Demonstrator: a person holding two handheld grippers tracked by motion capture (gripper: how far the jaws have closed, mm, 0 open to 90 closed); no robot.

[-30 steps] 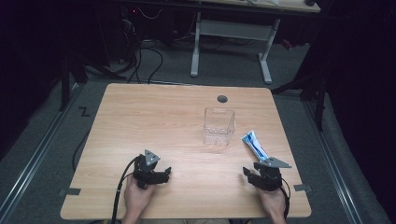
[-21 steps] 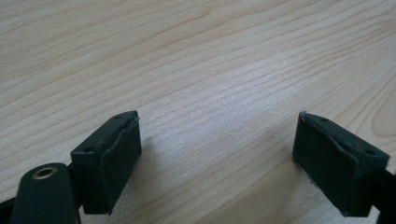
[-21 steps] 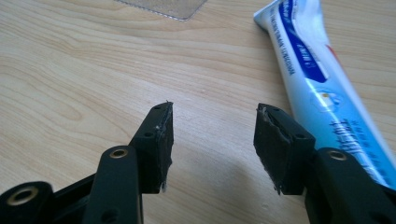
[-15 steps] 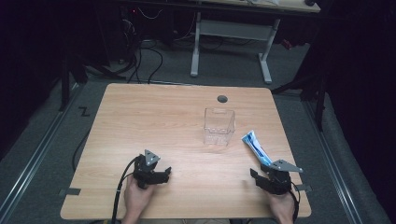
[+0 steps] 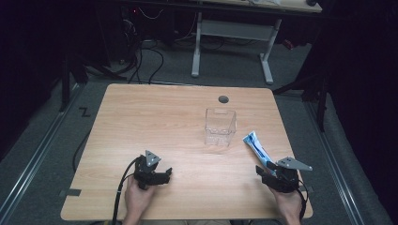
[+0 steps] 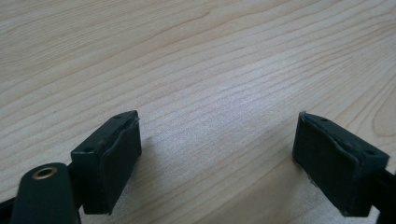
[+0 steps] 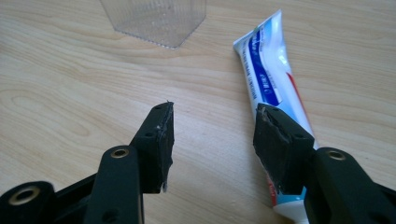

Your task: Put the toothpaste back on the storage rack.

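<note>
Closing now, your right gripper (image 7: 212, 140) with parted jaws misses the toothpaste tube (image 7: 271, 74) lying on the table (image 5: 155, 117) beside, under its right jaw; left gripper (image 6: 217, 163) stays unclenched, empty.

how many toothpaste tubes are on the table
1. The toothpaste tube lies flat near the table's right edge, just right of the clear container and in front of the right hand-held gripper, whose open jaws have nothing between them. None seems hidden.
</note>
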